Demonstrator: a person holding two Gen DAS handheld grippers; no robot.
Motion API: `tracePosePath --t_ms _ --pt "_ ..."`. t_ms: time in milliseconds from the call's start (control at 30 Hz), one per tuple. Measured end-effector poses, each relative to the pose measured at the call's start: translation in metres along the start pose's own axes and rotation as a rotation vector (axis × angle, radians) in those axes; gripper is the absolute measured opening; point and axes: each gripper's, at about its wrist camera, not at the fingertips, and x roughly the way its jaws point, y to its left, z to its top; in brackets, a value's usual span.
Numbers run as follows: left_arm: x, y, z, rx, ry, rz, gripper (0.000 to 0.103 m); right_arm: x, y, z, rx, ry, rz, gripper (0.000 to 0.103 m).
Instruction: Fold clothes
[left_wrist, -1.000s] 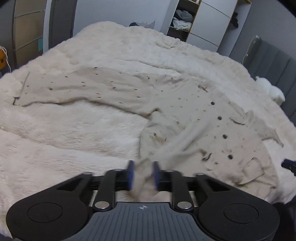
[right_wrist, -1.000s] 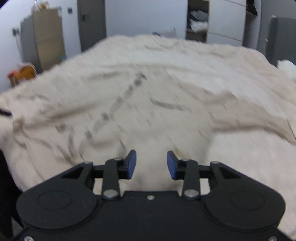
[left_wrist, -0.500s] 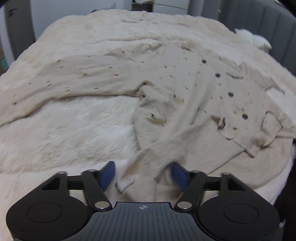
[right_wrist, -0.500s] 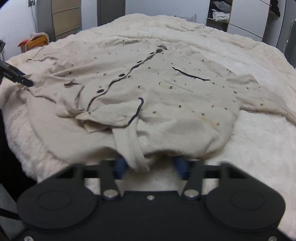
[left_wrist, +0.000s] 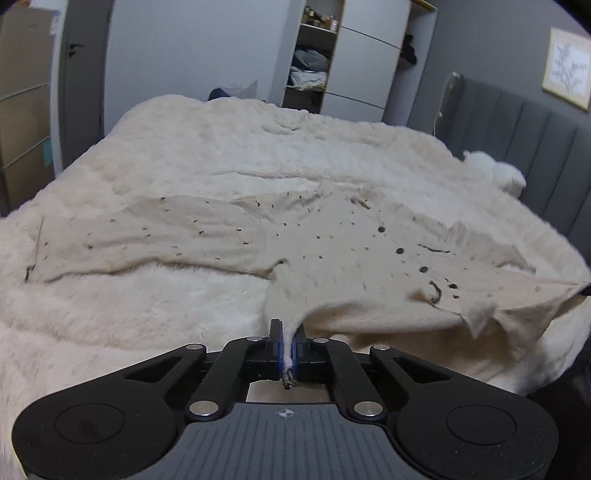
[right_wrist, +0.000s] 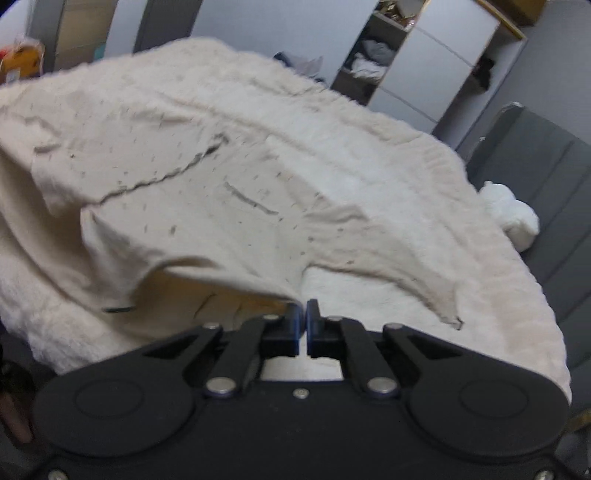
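The beige shirt (left_wrist: 332, 258) lies spread across the fluffy cream blanket (left_wrist: 147, 314) on the bed, dark buttons facing up, one sleeve stretched out flat to the left. The left gripper (left_wrist: 289, 350) has its jaws pinched tight on a corner of the hem — cloth shows between the blue pads. The right gripper (right_wrist: 303, 325) is clamped on the opposite hem corner, and the fabric (right_wrist: 221, 206) rises taut from the bedding there. Behind stand a grey headboard (left_wrist: 535, 147) and an open wardrobe (left_wrist: 314, 66).

I see the shirt (left_wrist: 332, 258) spread across the bed's (left_wrist: 147, 314) near half, one sleeve (left_wrist: 147, 236) stretching leftward. A wardrobe (left_wrist: 354, 62) stands beyond the far edge; the headboard (left_wrist: 524, 155) runs along the right.
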Motion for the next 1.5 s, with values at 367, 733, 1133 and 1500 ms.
tracePosePath --t_ms 367,733,1133,1500 --pt "-0.007 -0.014 -0.028 0.111 0.137 0.074 0.022 -0.013 -0.017 -0.038 0.049 0.039 0.046 0.020" --pt "0.034 -0.025 -0.045 0.164 0.073 0.146 0.068 0.091 0.038 -0.097 0.053 0.166 0.214 0.047" --pt "0.107 0.056 -0.037 -0.425 0.162 -0.053 0.066 0.123 -0.033 -0.135 0.692 0.085 0.437 0.048" --pt "0.129 0.043 -0.035 -0.353 0.254 -0.082 0.001 0.150 -0.025 -0.114 0.609 0.157 0.501 0.001"
